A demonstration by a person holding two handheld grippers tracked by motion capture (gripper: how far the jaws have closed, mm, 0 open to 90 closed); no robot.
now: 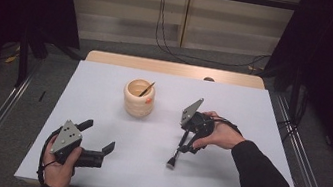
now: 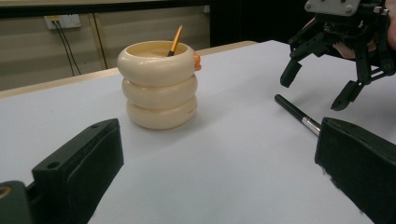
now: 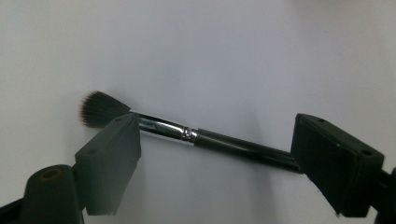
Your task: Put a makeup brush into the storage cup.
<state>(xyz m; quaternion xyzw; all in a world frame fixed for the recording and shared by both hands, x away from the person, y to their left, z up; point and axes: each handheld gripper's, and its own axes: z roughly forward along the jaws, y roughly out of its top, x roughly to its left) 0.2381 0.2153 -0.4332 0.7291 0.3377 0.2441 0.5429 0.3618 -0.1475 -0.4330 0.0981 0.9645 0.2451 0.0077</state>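
While the left gripper (image 1: 96, 140) waits wide open at the near edge of the white table (image 1: 221, 183), the right gripper (image 1: 181, 149) hovers, jaws spread wide, over a black-handled makeup brush with a silver ferrule (image 3: 187, 134) lying flat on the table. Beyond stands a cream ringed holder (image 1: 139, 98) containing an orange-handled brush (image 2: 175, 41). Judging by this, pickup is under way: the jaws must descend, straddle the handle and close.

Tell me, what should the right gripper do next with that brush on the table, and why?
Probably lower and close. The right gripper hangs open over the makeup brush, one jaw at each side of it, and the brush lies flat on the white table, ungrasped. The cream holder may be its destination.
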